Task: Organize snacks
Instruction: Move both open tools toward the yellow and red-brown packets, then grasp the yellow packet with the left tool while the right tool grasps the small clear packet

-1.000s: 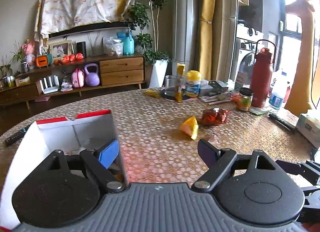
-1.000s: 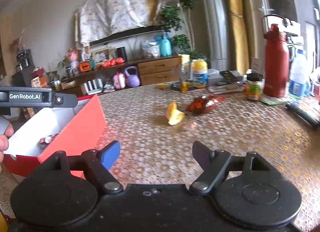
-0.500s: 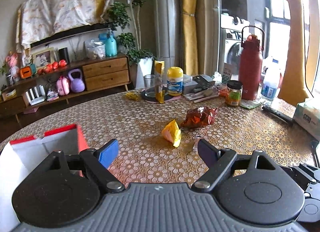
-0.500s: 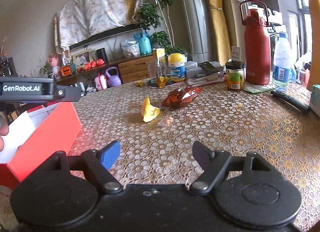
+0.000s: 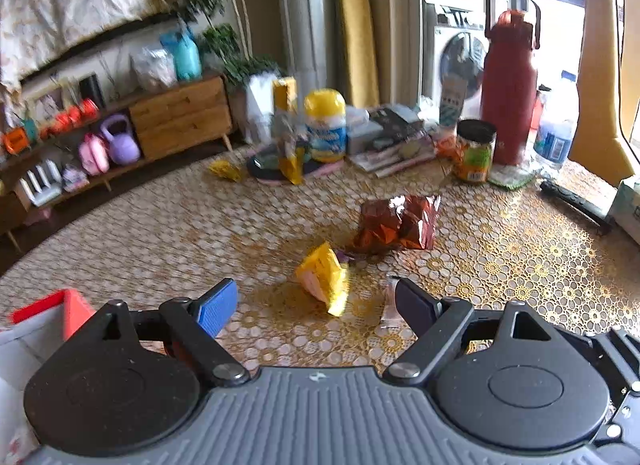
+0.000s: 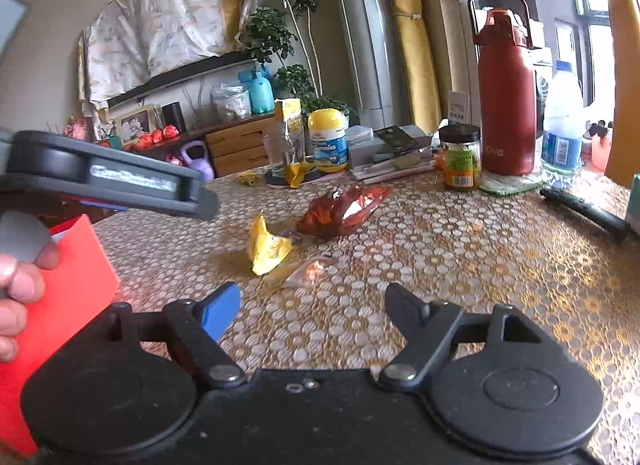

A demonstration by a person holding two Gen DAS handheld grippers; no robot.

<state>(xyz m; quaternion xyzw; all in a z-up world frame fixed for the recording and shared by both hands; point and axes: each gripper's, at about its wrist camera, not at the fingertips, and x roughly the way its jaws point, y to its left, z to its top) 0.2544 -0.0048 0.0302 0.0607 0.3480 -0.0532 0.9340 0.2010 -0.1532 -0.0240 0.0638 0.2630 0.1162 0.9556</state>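
Both tongs stand wide and empty: left gripper (image 5: 316, 307), right gripper (image 6: 312, 309). Yellow packet (image 5: 324, 283) and red bag (image 5: 396, 223) lie mid-frame; a clear wrapper (image 6: 310, 271), perhaps candy, beside them. Red box (image 6: 68, 289) lower left.

"Clie" on red flask (image 6: 505, 105)

Daylit, motion-blurred, fisheye-warped edges

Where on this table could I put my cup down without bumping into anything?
The table is bare between the shiny red snack bag and the black stick at the right edge, and just ahead of both open grippers. The far edge is crowded: red flask, jar, yellow-lidded bottle, papers.
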